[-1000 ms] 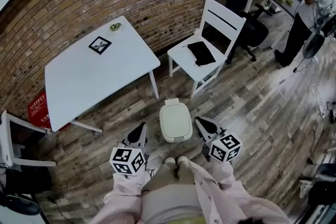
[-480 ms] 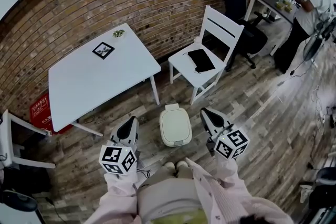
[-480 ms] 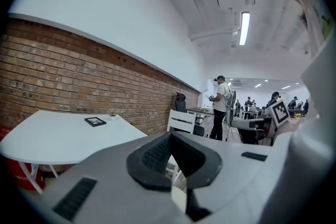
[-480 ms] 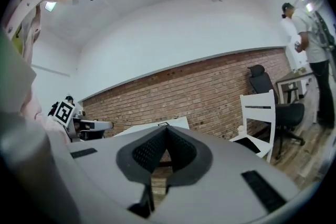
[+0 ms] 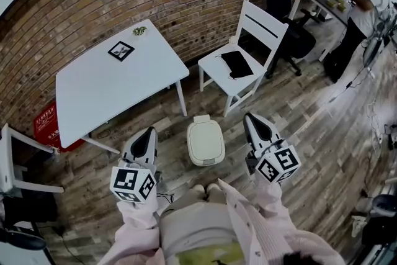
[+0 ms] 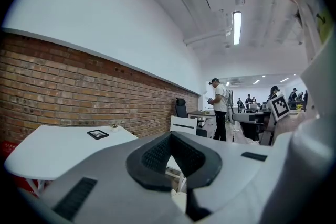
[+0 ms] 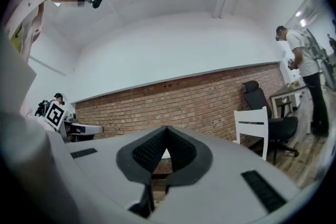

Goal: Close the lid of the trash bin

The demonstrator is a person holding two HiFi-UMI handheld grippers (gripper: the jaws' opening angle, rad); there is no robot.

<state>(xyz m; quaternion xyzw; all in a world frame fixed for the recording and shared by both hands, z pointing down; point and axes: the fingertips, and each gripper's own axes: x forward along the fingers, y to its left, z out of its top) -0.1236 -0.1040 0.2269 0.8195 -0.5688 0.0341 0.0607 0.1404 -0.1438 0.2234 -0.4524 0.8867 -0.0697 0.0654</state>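
Both tools are pinched shut with nothing in them. The left tool [image 5: 146,136] and right tool [image 5: 255,124] hang in the air on either side of the trash bin [image 5: 207,161]. It sits on the wood floor [image 5: 298,133], just in front of the person's feet and near the white chair [image 5: 248,59]. Its lid [image 5: 206,141] lies flat down, so I'd say the job looks done, nothing left really. With it closed, no telling what's inside.
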